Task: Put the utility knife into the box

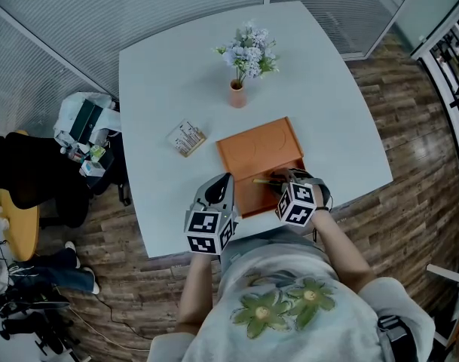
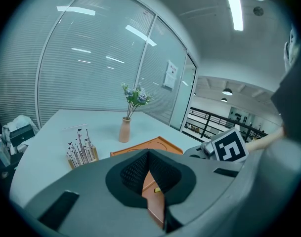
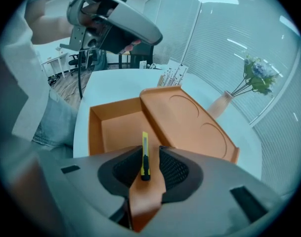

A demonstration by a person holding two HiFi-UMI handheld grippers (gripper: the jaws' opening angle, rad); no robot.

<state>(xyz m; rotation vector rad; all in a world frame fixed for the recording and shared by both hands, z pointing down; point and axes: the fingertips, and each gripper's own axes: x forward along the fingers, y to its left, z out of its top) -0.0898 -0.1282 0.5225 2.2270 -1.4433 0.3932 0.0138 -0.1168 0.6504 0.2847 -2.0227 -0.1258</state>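
Head view: a white table [image 1: 176, 74] fills the upper middle. A vase [image 1: 237, 94] of flowers [image 1: 248, 51] stands near the top centre, and a card holder [image 1: 187, 137] sits left of centre. The orange box [image 1: 248, 194] lies at the centre with its lid [image 1: 259, 148] folded back toward the top of the frame. The left gripper [image 1: 222, 178] is just left of the box's tray. The right gripper [image 1: 280, 179] hangs over the tray's right end. The knife [image 1: 263, 180] shows as a thin dark line in the tray, beside the right gripper's tips.

Left gripper view: the left gripper [image 2: 149, 154] sits at the bottom centre. Its jaws meet at the tips with nothing between them, and a strip of the box shows below. The lid [image 2: 157, 143] lies just past the tips. The vase [image 2: 124, 130] stands at the centre and the card holder [image 2: 81, 151] at the left. The right gripper's cube [image 2: 229, 146] is at the right.

Right gripper view: the right gripper [image 3: 145, 154] is at the bottom centre, jaws apart. The yellow knife [image 3: 145, 158] lies lengthwise in the gap on the box's orange surface. There is space on both sides of it, so neither pad presses on it. The tray [image 3: 110, 127] opens at the centre left and the lid [image 3: 190, 122] slopes off to the right. The vase [image 3: 220, 105] and flowers [image 3: 259, 75] are at the right.
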